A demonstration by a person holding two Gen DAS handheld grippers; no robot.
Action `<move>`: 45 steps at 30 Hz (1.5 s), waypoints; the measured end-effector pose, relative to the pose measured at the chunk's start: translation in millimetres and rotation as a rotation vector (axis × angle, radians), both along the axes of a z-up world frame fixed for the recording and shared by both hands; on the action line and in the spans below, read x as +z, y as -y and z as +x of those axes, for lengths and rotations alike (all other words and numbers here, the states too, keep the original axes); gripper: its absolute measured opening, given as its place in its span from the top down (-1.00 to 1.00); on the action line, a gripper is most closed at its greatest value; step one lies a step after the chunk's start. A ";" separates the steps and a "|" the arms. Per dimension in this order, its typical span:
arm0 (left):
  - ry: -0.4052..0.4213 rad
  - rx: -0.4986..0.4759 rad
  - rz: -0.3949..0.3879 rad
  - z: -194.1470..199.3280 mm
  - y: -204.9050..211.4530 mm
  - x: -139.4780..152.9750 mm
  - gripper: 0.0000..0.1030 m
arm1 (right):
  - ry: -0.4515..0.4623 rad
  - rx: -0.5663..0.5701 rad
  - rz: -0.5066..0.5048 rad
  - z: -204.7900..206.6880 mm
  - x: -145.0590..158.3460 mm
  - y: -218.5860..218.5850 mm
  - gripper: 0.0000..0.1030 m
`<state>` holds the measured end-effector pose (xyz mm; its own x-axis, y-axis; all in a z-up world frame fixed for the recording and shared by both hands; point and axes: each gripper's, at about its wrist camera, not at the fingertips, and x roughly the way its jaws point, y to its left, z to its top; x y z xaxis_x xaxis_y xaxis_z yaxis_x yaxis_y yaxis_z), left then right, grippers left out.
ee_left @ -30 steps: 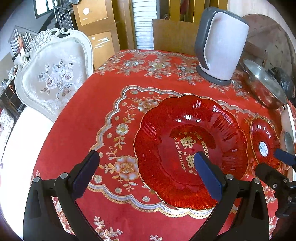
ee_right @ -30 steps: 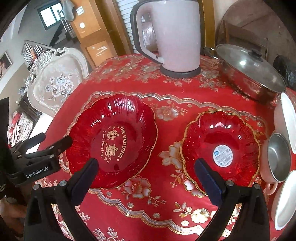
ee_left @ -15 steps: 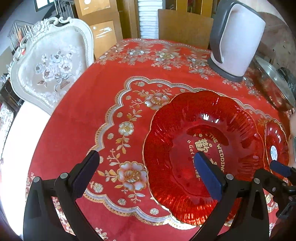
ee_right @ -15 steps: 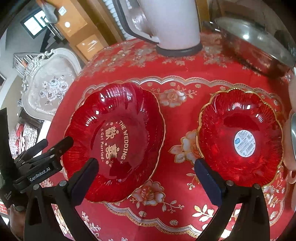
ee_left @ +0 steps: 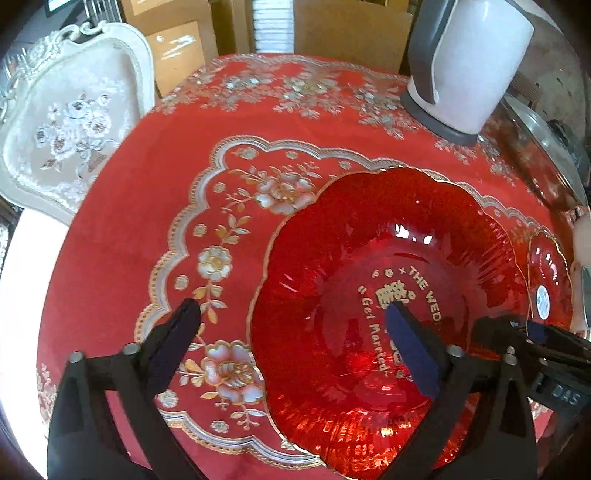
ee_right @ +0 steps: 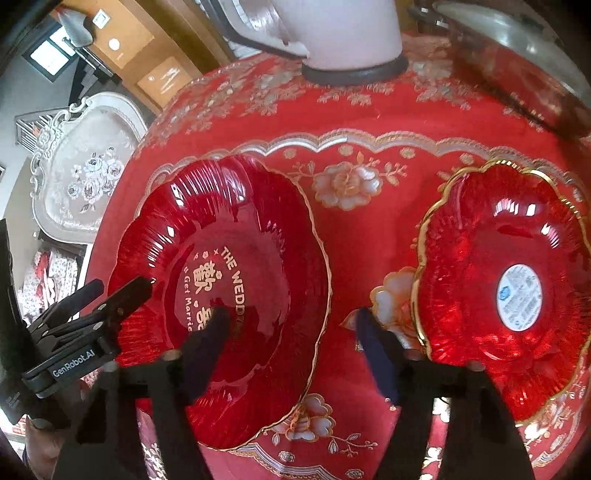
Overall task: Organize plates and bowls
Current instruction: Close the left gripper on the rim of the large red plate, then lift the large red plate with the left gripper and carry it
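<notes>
A large red scalloped wedding plate (ee_left: 369,295) (ee_right: 240,258) lies on the red tablecloth. A smaller red gold-rimmed plate (ee_right: 498,288) with a white sticker lies to its right, seen at the edge of the left wrist view (ee_left: 548,280). My left gripper (ee_left: 291,332) is open, straddling the large plate's left rim, one finger over the plate and one over the cloth. My right gripper (ee_right: 291,332) is open, narrower than before, straddling the large plate's right rim. Neither visibly touches the plate.
A white electric kettle (ee_left: 469,62) (ee_right: 332,33) stands at the back of the table. A steel lidded pan (ee_left: 543,155) (ee_right: 517,55) sits at back right. A white ornate chair (ee_left: 74,122) stands at the table's left.
Both grippers moved down and in toward the large plate. The right gripper shifted left, from over the small plate to the large plate's right rim, and its fingers narrowed.
</notes>
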<state>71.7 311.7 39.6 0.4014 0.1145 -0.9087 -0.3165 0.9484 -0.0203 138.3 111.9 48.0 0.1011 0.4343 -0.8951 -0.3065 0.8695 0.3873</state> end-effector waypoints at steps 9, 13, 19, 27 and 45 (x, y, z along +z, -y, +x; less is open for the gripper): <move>-0.054 -0.012 0.018 -1.0 1.5 -11.5 0.40 | -0.022 -0.002 0.007 -1.9 -4.6 5.8 0.77; -0.070 -0.011 0.011 -4.5 -2.8 -11.9 0.46 | 0.023 0.033 -0.015 -8.1 3.8 3.8 0.77; -0.053 0.005 0.012 -23.6 -4.3 -3.4 0.46 | 0.074 0.097 -0.025 -23.9 22.4 -0.4 0.77; -0.026 0.037 0.015 -81.0 -9.9 17.4 0.46 | 0.071 0.178 -0.006 -71.9 31.8 -8.2 0.75; -0.043 0.072 -0.033 -165.0 34.9 -4.8 0.46 | 0.029 0.231 -0.052 -133.7 24.1 17.8 0.74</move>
